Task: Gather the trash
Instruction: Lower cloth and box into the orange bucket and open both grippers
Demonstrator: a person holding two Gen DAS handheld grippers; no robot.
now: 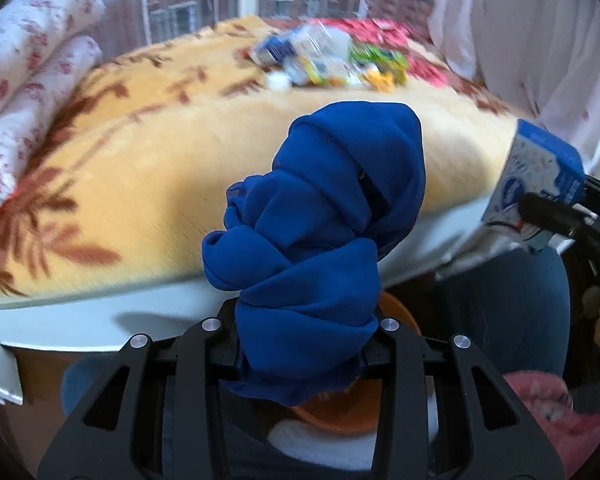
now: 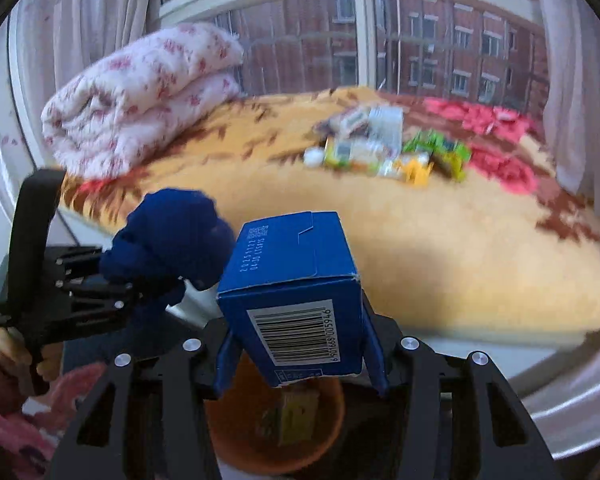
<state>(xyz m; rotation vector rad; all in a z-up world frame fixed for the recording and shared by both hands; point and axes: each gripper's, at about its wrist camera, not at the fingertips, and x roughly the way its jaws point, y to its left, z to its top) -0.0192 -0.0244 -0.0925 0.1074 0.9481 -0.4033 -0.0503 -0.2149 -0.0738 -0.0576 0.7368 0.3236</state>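
Yellow leaf-print blanket (image 2: 440,248) covers the bed. Folded pink-floral quilt (image 2: 140,100) sits far left on it. Window (image 2: 440,40) behind shows red brick buildings, pale curtains (image 1: 520,32) at sides.

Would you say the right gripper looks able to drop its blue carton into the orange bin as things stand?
Probably yes. The right gripper holds the blue carton directly above the orange bin, whose mouth shows open below, with only a yellow packet inside and nothing between them.

A bunched blue cloth (image 1: 316,240) is clamped between the left gripper's (image 1: 306,344) jaws. An orange bin (image 1: 396,320) is seen beneath. At the right edge, a blue-and-white carton (image 1: 536,176) is held by the right gripper (image 1: 548,208). Blurred packets (image 1: 328,58) are strewn on the yellow blanket (image 1: 148,176).
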